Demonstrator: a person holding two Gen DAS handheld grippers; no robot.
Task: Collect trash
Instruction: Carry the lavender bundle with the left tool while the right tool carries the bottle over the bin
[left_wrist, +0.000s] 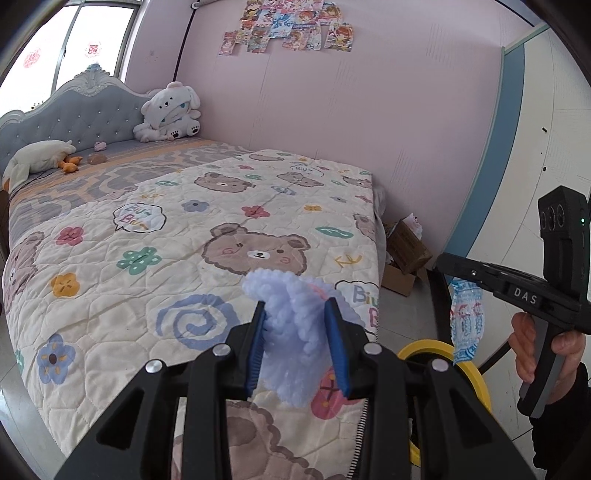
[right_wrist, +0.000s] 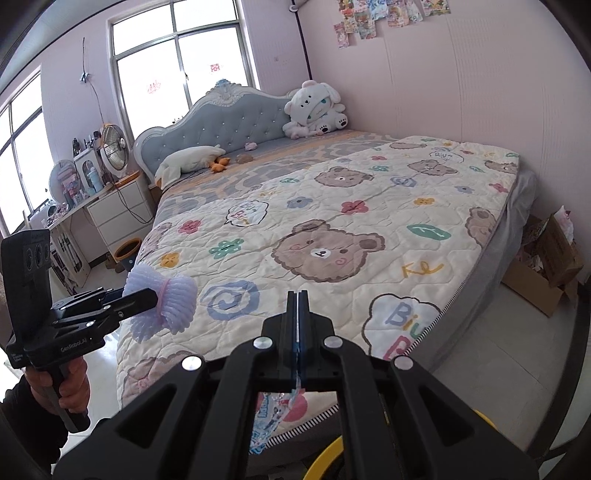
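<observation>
Both grippers are up over the foot of the bed (right_wrist: 369, 229), pointing down and forward across the bear-print quilt (left_wrist: 184, 236). The left gripper (left_wrist: 299, 314), gripped from below by the left hand (right_wrist: 62, 384), has its jaws part-way closed, pinching a pale purple foam net (left_wrist: 291, 325); the right wrist view shows the net (right_wrist: 162, 299) squeezed at its middle and fanning out on both sides. The right gripper (right_wrist: 297, 295) is held in the right hand (left_wrist: 535, 347), jaws pressed tight together on the top edge of a blue-and-white snack wrapper (left_wrist: 466, 321), which dangles straight down below them.

Under the wrapper sits a bin with a yellow rim (left_wrist: 436, 349), on the floor just beside the bed's corner; what's inside it I can't make out. Further along the wall, an open cardboard box (right_wrist: 543, 280) holds a jumble of paper and packaging.
</observation>
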